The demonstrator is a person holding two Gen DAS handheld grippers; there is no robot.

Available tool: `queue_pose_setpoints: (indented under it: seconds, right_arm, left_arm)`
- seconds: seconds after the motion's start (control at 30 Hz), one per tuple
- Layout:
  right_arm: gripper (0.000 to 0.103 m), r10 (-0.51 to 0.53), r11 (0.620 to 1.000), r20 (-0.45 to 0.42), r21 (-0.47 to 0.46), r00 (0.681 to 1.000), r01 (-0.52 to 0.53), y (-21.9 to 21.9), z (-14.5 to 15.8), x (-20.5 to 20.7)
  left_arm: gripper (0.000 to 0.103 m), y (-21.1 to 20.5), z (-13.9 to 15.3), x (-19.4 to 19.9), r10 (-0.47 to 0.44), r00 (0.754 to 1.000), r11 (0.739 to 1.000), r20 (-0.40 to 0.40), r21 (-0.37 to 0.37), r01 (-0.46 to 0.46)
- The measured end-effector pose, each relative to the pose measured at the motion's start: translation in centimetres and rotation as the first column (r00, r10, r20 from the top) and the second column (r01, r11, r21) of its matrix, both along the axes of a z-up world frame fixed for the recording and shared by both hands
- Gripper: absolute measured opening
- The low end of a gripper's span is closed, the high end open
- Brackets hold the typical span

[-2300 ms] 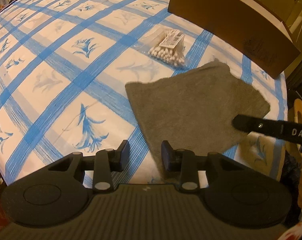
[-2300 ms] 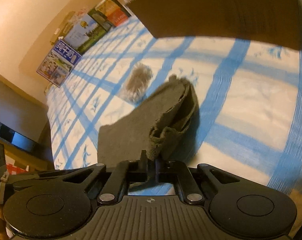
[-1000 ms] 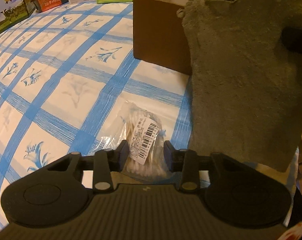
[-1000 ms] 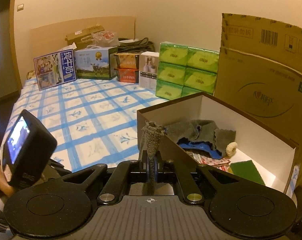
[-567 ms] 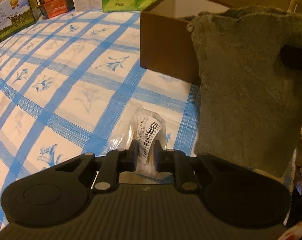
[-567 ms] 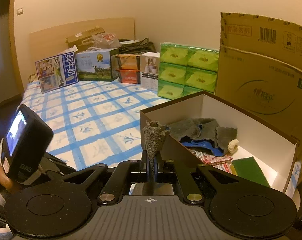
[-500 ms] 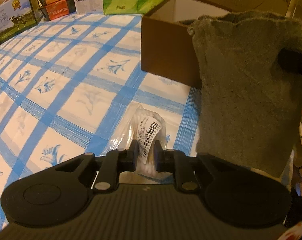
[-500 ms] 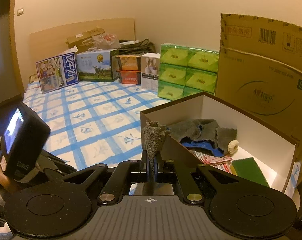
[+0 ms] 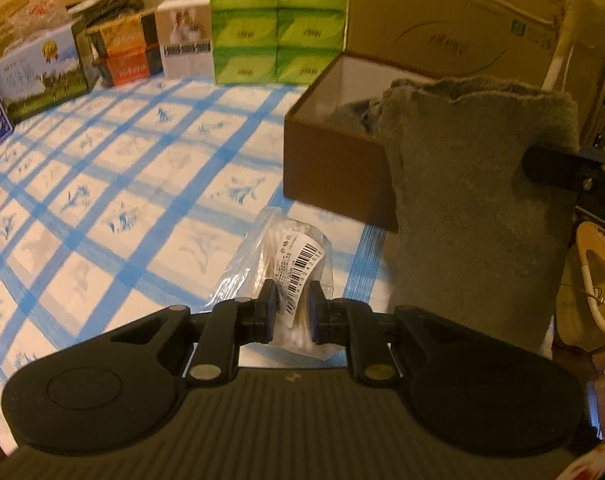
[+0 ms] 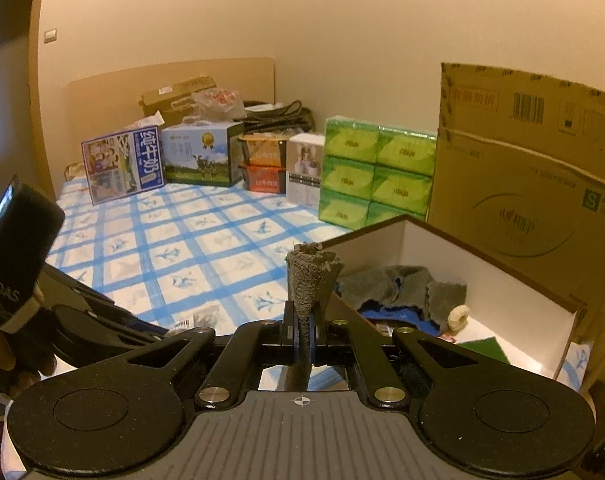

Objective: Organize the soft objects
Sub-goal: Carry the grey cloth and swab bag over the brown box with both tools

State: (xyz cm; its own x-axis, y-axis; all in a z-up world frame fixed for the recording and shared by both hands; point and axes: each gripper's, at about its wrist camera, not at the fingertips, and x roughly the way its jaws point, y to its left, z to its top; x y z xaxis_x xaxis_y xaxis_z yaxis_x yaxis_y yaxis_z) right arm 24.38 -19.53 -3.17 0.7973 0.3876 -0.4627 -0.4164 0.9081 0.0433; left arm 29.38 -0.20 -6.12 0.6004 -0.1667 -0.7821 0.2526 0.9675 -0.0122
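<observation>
Your left gripper [image 9: 291,308] is clenched on the bag of cotton swabs [image 9: 286,268], its long axis pointing away from you toward the open box [image 9: 334,176], just short of its near wall. Your right gripper [image 10: 301,332] pinches the grey cloth [image 9: 474,216], which hangs lengthwise downward before the box.

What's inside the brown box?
Inside the brown box lie a crumpled grey cloth over something blue, a small cream roll, a green pad and some printed packets. Anything under the cloth is hidden.
</observation>
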Motion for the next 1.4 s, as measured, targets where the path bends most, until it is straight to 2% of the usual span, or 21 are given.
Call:
queue_pose_setpoints:
  seconds: [0.4, 0.7, 0.97, 1.27, 1.4]
  right_arm:
    - [0.005, -0.038, 0.999, 0.098, 0.036, 0.995, 0.034, -2.9, 4.6, -0.2]
    - [0.005, -0.109, 0.994, 0.167, 0.033, 0.98, 0.105, -6.4, 7.7, 1.6]
    - [0.005, -0.184, 0.983, 0.19, 0.011, 0.964, 0.185, -9.1, 8.7, 4.4]
    - [0.005, -0.234, 0.971, 0.128, -0.017, 0.964, 0.238, -11.4, 6.2, 7.2]
    - [0.005, -0.246, 0.969, 0.082, -0.015, 0.966, 0.248, -12.2, 4.8, 8.1]
  left_arm:
    - [0.014, -3.3, 6.5, 1.8, -0.082, 0.988, 0.996, 0.132, -0.028, 0.086]
    - [0.014, -7.5, 9.2, 4.7, -0.152, 0.972, 0.986, 0.179, -0.034, 0.16]
    - [0.014, -11.3, 9.2, 7.6, -0.21, 0.963, 0.976, 0.166, -0.013, 0.215]
    - [0.014, -14.1, 7.0, 10.2, -0.245, 0.963, 0.968, 0.113, -0.022, 0.249]
    - [0.014, -15.0, 5.7, 11.3, -0.25, 0.964, 0.968, 0.085, -0.001, 0.251]
